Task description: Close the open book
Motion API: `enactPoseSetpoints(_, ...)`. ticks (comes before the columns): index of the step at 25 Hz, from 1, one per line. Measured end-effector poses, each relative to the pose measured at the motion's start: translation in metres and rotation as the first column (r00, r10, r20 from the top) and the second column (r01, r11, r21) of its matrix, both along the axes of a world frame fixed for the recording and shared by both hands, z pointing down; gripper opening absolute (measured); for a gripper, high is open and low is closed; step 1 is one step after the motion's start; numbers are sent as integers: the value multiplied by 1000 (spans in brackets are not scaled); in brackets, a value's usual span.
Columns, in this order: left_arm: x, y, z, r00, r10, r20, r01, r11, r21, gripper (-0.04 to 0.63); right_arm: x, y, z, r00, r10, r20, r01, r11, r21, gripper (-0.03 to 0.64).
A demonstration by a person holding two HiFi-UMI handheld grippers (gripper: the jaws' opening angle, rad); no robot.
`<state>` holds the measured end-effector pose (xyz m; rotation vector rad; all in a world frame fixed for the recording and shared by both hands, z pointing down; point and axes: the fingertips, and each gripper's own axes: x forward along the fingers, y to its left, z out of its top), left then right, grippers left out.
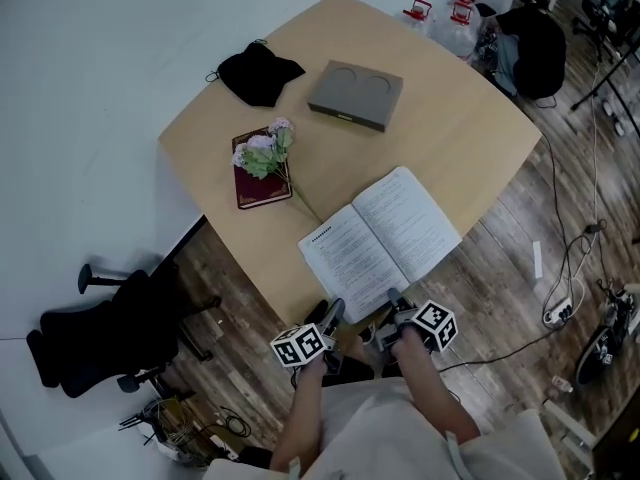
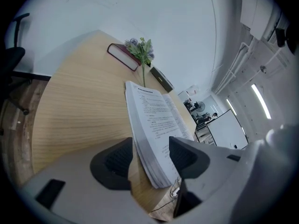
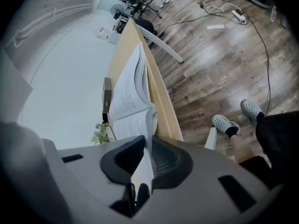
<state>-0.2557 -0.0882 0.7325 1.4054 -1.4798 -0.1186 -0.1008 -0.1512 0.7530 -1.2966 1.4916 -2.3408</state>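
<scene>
**Inspector A:** Nearest item first. State of the left gripper point(image 2: 149, 157)?

**Inspector B:** Jaws stand wide apart. The near edge of the open book's point(image 1: 385, 233) left-hand page stack sits between them. I see no pad pressing on it.

**Inspector A:** And the right gripper point(image 3: 148, 155)?

**Inspector B:** Jaws drawn narrow. A thin white sheaf from the right-hand side of the open book runs down between the pads and is pinched there. Both grippers point downward at the book's near edge, side by side, left one at the left half and right one at the right half.

**Inspector A:** Position of the book itself?

**Inspector B:** It lies face up on the table point(image 1: 450, 138), at the near edge just ahead of the grippers. It is spread flat, with its spine running away from the person at a slant. It is not yet closed.

**Inspector A:** Further out?

**Inspector B:** To the left and beyond lies a maroon book point(image 1: 262, 190), closed and flat on the table. A sprig of artificial flowers point(image 1: 262, 153) rests across it, its stem reaching toward the open book's far left corner. Past that, near mid-table, is a grey box point(image 1: 357, 94) with two round recesses in its top. A black cloth point(image 1: 258, 71) sits bunched at the far left edge. All three are well apart from the open book.
</scene>
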Motion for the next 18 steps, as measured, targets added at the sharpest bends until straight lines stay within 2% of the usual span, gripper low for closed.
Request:
enactPoseSetpoints(6,-6,9,-5,994,-84,-71,86,996,30,236,0,0,-5,988,30,148,-30,1000,-1,54)
enactPoseSetpoints(12,-9,12,-12,984,-140,-109,148,987,66,241,0,-3,-5,964,44,262,-48,999,9,49)
enactPoseSetpoints(18,5,3,-16,951,-198,-236,225,970,94,310,1,-2,-6,953,46,300,-51,999,9,48)
